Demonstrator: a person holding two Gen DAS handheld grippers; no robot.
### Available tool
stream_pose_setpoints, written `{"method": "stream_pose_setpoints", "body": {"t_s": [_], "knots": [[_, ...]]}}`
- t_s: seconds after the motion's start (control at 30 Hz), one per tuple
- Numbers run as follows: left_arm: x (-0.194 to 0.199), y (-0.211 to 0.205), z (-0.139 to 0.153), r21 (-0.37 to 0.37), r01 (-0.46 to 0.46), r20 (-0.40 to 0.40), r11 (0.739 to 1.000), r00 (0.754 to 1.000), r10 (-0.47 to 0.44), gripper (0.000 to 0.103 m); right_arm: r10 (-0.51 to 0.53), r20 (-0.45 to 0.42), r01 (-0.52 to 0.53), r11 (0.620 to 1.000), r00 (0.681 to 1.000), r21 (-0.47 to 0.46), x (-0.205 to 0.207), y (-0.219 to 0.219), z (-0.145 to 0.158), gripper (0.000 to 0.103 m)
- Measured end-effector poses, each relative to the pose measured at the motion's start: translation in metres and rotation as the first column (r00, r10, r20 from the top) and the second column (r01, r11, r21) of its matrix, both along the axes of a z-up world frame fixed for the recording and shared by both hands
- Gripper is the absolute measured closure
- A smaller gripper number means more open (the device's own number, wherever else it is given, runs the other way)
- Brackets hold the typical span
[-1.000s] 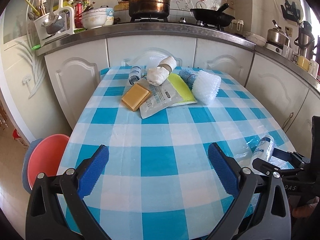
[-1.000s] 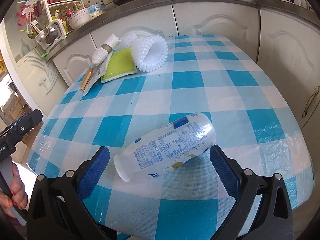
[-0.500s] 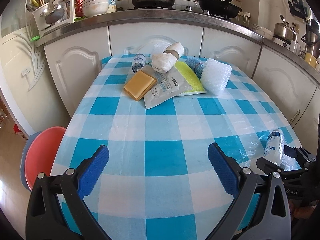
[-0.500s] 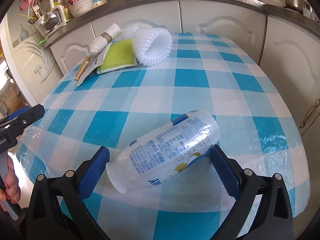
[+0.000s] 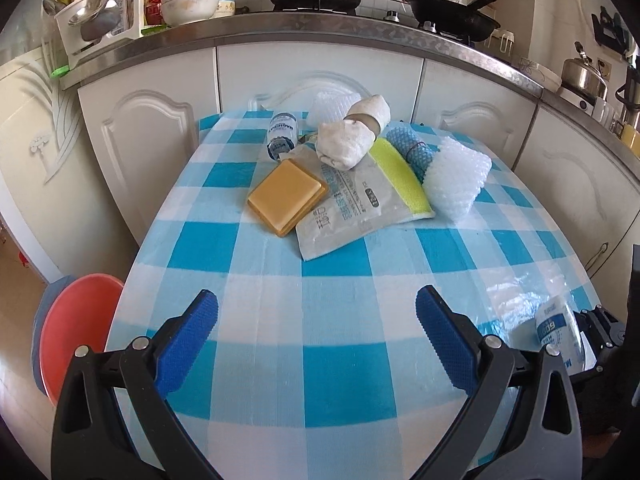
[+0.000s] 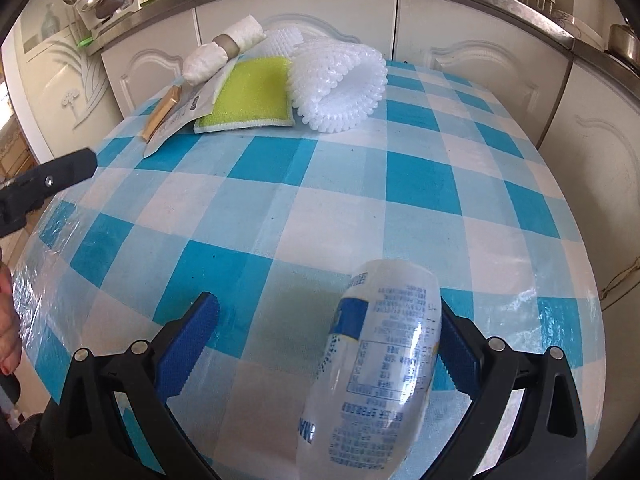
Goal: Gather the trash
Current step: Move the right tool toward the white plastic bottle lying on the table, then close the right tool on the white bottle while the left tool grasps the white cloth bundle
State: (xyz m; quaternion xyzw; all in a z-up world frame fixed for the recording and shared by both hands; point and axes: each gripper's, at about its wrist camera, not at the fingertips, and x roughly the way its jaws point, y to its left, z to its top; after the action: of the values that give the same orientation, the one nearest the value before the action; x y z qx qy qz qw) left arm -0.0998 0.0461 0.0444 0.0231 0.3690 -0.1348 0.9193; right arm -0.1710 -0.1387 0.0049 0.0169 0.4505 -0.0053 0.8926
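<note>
A: Far left, off the desk (image 5: 340, 360) edge: a red basin (image 5: 76, 332), low beside the checked cloth.

B: Left gripper (image 5: 316, 344)?

A: Fingers spread wide, nothing between them, over the near cloth.

B: The pile at the far end?

A: Small bottle (image 5: 283, 136), tan soap bar (image 5: 286, 197) on a printed packet (image 5: 352, 208), rolled white cloth (image 5: 354, 136), green sponge (image 5: 400, 172), white foam netting (image 5: 456, 184), all touching or overlapping.

B: And the right side?

A: Right gripper (image 6: 328, 344) has its fingers wide too. The clear plastic bottle (image 6: 380, 368) lies between them, leaning against the right finger, apart from the left one. Not clamped. It sits near the desk's right edge.
</note>
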Motion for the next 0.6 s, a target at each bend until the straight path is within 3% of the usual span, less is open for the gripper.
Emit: {"method": "stream_pose_setpoints", "body": {"t_s": [0.43,0.6], "knots": [[0.105,-0.036,0.017,-0.017,0.105,0.038,0.994,0.994,-0.105,0.004,0.042,-0.009,-0.041,0.999,0.999,0.016,0.03,0.007,0.001,0.004],[0.131,-0.048,0.016,-0.018,0.144,0.03,0.989,0.989,-0.143,0.005,0.048,0.014,-0.049,0.995,0.999,0.092,0.032,-0.002,0.003,0.004]]}}
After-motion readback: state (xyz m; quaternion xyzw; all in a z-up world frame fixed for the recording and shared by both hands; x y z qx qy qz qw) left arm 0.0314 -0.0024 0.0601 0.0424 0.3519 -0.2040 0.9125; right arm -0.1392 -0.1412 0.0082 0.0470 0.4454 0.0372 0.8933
